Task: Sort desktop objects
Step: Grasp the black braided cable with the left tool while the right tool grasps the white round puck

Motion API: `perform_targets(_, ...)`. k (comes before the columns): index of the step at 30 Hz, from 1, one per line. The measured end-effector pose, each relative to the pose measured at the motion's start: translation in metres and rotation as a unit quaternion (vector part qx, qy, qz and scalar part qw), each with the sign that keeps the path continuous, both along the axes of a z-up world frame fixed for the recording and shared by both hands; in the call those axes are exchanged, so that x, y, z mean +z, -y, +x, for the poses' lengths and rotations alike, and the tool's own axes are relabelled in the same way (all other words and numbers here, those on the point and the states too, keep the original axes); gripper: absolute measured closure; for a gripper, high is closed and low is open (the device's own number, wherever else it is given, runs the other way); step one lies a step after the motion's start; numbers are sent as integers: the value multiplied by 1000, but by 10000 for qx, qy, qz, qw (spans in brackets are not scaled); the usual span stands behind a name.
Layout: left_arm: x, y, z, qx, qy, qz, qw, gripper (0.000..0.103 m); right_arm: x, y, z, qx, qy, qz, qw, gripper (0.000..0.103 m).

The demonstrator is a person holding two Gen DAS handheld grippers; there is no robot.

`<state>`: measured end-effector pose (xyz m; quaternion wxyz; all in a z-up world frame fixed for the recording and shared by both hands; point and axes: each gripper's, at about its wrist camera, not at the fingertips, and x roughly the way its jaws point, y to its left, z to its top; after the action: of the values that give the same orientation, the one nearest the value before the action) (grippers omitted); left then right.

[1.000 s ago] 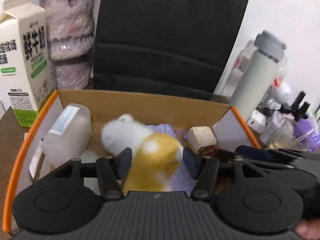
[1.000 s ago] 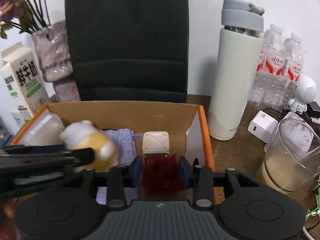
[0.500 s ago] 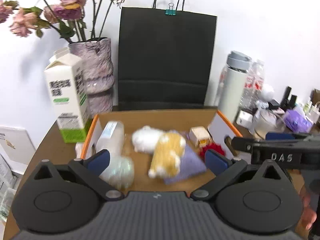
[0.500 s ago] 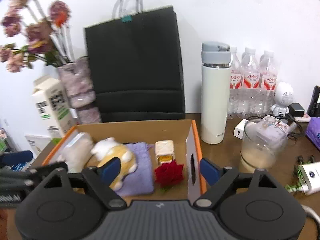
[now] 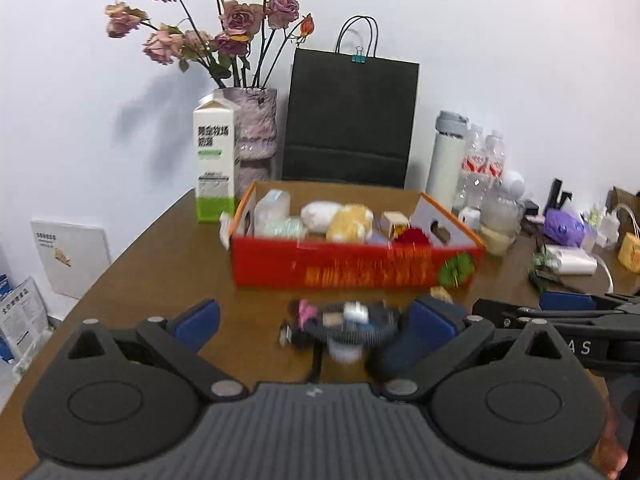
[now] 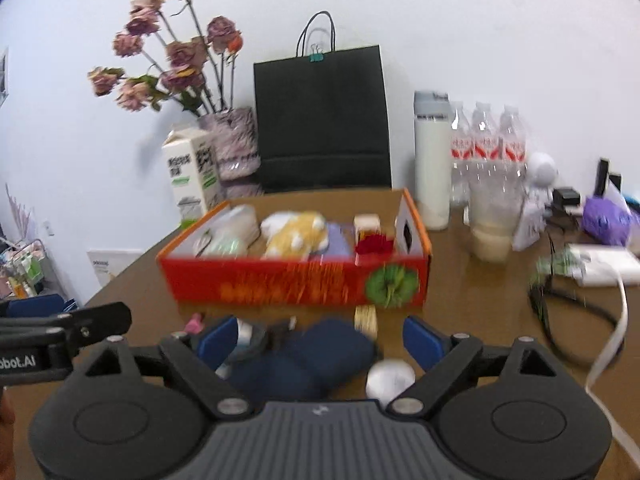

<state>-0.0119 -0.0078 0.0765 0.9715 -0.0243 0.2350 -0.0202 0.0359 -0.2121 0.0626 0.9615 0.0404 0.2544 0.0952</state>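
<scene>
Left gripper (image 5: 316, 322): jaws wide apart, gripping nothing, above blurred small items (image 5: 346, 326) on the table (image 5: 160, 272). Right gripper (image 6: 320, 338): jaws wide apart, gripping nothing, over a navy pouch (image 6: 304, 360), white disc (image 6: 390, 378) at 4 o'clock. Red box (image 6: 296, 280) at 12 o'clock of both, well apart, containing plush (image 6: 296, 232), rose (image 6: 374, 245), cube (image 6: 366, 224), bottle (image 6: 236, 222).

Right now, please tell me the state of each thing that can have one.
left hand-held gripper: open, holding nothing
right hand-held gripper: open, holding nothing
red box: open top, holding items
plush toy: lying in the box
milk carton: upright
thermos: upright, lid on
black paper bag: upright, clipped
</scene>
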Motion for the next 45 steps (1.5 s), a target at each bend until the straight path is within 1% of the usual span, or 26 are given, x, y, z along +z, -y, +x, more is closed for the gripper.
perform_targets(3,-22,5,-27,201,-112,227,9995,0,-20,-2,-32,-16,-36,-16,10000,14)
perform_targets(5,-37,10,-40,273,-257,479,9982,0,-34,-6,-48,-56,-103,-13,9999,14)
perform_targets(7,-47,11,-51,220,-318,608,9974,0,-44,-10,-62,39,-84,-167,9998,14)
perform_targets(9,-51,10,-61,260,-307,669,9970,0,-50,-10,-74,-57,-113,-247,9996,14)
perform_targets(13,-56,0,-75,326,-403,401,9978,0,-57,-7,-90,-9,-261,-84,9996,14)
perform_targets(16,-61,-2,-75,294,-502,396,9975,0,-58,-6,-92,-70,-300,-130,9994,14)
perform_targets(20,-64,-7,-65,271,-586,256,9976,0,-56,-5,-88,-110,-312,-94,9994,14)
perform_targets(23,-62,-7,-59,201,-549,137,9982,0,-55,-3,-87,-123,-287,-36,9995,14)
perform_targets(25,-59,-7,-50,76,-587,-76,9982,0,-52,-1,-84,-132,-219,-36,9997,14)
perform_targets(27,-54,-9,-36,-108,-593,-374,9975,5,-49,2,-79,-200,-167,-34,9997,14)
perform_targets(29,-47,-9,-18,-177,-461,-484,9976,7,-48,8,-71,-285,-139,11,9995,14)
perform_targets(31,-41,-5,6,-138,-241,-332,9991,16,-46,14,-63,-348,-138,73,9993,15)
perform_targets(32,-38,-4,22,-150,-180,-257,9994,21,-46,15,-60,-376,-130,107,9992,16)
perform_targets(33,-37,-2,37,-135,-215,-243,9994,28,-45,18,-58,-394,-123,145,9990,17)
perform_targets(35,-38,-3,74,-131,-426,-302,9985,34,-45,20,-55,-413,-109,189,9989,17)
perform_targets(37,-46,-2,104,-116,-628,-242,9977,41,-46,21,-54,-408,-124,175,9989,18)
perform_targets(38,-52,-1,118,-136,-817,-236,9963,58,-46,21,-54,-405,-128,162,9990,18)
perform_targets(39,-58,-1,126,-170,-1001,-231,9946,79,-47,21,-54,-397,-130,158,9990,18)
perform_targets(40,-63,-4,128,-144,-1072,-273,9938,82,-48,22,-53,-396,-149,157,9990,18)
perform_targets(41,-63,-9,126,-172,-995,-424,9940,86,-48,22,-53,-401,-166,153,9989,18)
perform_targets(42,-63,-14,122,-234,-1003,-556,9931,87,-49,24,-52,-394,-170,149,9990,18)
perform_targets(43,-62,-18,116,-253,-927,-704,9929,87,-49,25,-52,-392,-165,148,9990,18)
perform_targets(45,-53,-22,97,-310,-690,-857,9934,90,-50,26,-49,-384,-184,178,9989,18)
